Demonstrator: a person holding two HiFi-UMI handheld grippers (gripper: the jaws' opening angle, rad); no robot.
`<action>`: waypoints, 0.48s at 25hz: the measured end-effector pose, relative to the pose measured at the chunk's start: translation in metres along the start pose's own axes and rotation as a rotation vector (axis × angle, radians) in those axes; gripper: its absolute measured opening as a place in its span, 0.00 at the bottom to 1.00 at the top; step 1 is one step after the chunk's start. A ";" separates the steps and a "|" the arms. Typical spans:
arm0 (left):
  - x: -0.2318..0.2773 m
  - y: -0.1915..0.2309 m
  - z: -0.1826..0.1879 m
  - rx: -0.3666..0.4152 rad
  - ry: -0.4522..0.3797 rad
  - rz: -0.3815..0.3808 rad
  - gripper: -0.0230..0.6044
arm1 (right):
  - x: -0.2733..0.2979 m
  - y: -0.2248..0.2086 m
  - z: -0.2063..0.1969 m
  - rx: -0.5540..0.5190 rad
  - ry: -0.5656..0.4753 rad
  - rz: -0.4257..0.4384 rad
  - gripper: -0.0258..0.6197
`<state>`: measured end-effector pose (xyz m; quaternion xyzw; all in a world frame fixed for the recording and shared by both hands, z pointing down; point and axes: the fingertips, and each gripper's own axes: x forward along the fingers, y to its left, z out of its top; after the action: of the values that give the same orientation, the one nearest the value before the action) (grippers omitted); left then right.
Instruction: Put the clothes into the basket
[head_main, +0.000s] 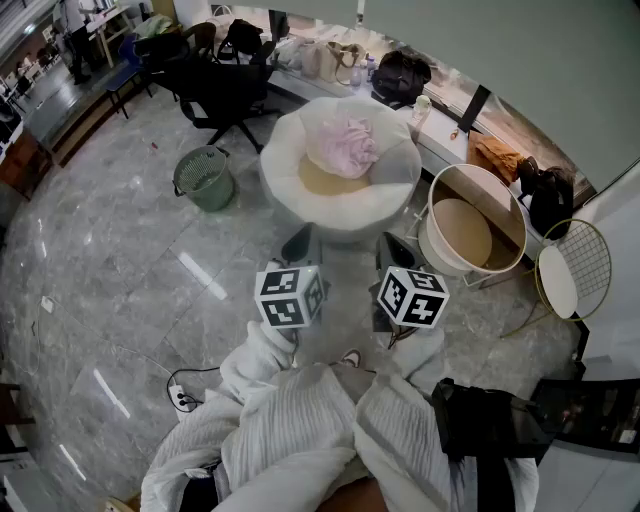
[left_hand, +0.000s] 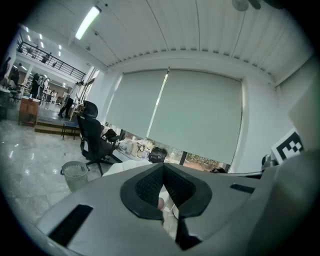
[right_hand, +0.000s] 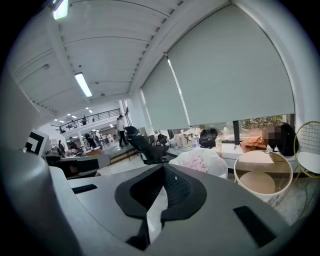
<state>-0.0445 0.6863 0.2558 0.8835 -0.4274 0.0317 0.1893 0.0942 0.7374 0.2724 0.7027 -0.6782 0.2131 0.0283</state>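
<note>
A person in loose white clothing stands on a grey marble floor (head_main: 120, 270), seen from above, and holds a tool in each hand, side by side. Each tool carries a cube with black-and-white square markers. Both point toward a round white chair (head_main: 290, 175) just ahead.

The left tool (head_main: 300, 240) has its dark jaws pressed together at the tips, with nothing between them. The right tool (head_main: 395, 250) is the same: jaws closed against each other and empty. Neither tool touches the chair.

A crumpled pale pink garment (head_main: 345, 147) lies on the middle of the chair's seat. To the right of the chair, just beside it, stands a round white basket (head_main: 430, 240) with a tan bottom showing inside. The garment is on the chair, not in the basket.

To the left of the chair stands a small green bin (head_main: 205, 178). Behind the chair on the left is a black office chair (head_main: 225, 95). A low ledge runs behind the chair under a wide window blind, with bags on it and an orange cloth (head_main: 495, 155) toward the right. To the right of the chair, beyond the basket, is a gold wire side table (head_main: 572, 268).
</note>
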 end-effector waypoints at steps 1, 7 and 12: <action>0.000 0.002 0.001 0.001 -0.001 -0.001 0.05 | 0.001 0.002 0.000 -0.001 -0.001 -0.001 0.08; -0.005 0.017 0.005 0.006 0.001 -0.004 0.05 | 0.007 0.015 -0.001 -0.007 -0.001 -0.006 0.08; -0.010 0.032 0.004 0.009 0.010 -0.007 0.05 | 0.014 0.028 -0.004 0.013 -0.010 0.001 0.08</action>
<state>-0.0758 0.6739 0.2600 0.8856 -0.4231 0.0372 0.1877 0.0654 0.7236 0.2739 0.7037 -0.6773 0.2138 0.0203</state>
